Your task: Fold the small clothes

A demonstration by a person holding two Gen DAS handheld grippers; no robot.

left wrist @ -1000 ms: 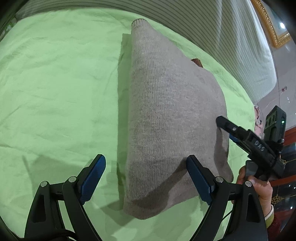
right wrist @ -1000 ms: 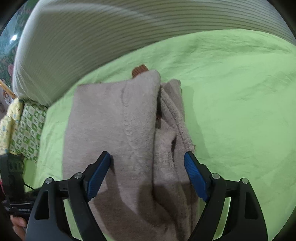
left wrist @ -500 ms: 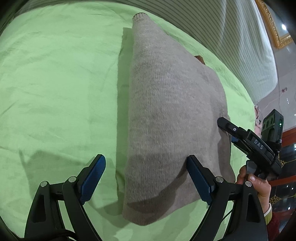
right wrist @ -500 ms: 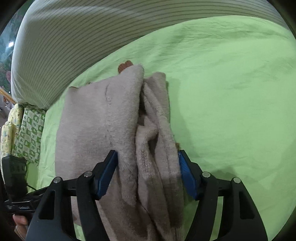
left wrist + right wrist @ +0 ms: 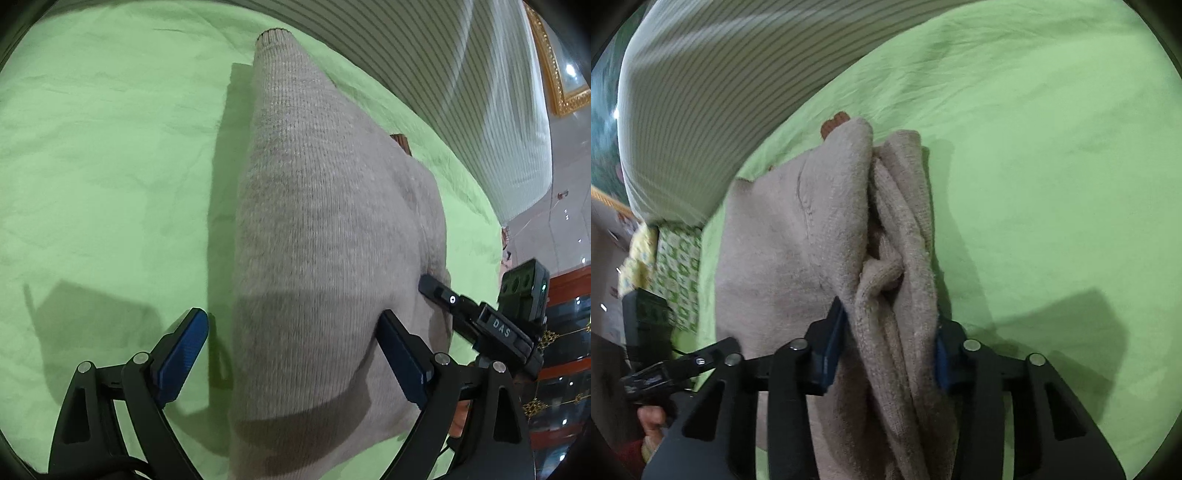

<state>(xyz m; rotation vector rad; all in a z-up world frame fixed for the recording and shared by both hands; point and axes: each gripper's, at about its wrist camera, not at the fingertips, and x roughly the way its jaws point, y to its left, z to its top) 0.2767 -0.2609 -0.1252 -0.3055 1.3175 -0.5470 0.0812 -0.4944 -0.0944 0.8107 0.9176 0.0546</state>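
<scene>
Both tongs are working the beige sweater [image 5: 332, 229] on the green bed [image 5: 110, 166]; right tongs [image 5: 888, 343] are closing on its bunched edge, seemingly pinching already; left tongs [image 5: 291, 354] are gaping wide.

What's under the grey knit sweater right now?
The grey knit sweater lies on the green sheet. A small brown piece pokes out at its far edge; the rest of that piece and anything else beneath is covered.
</scene>
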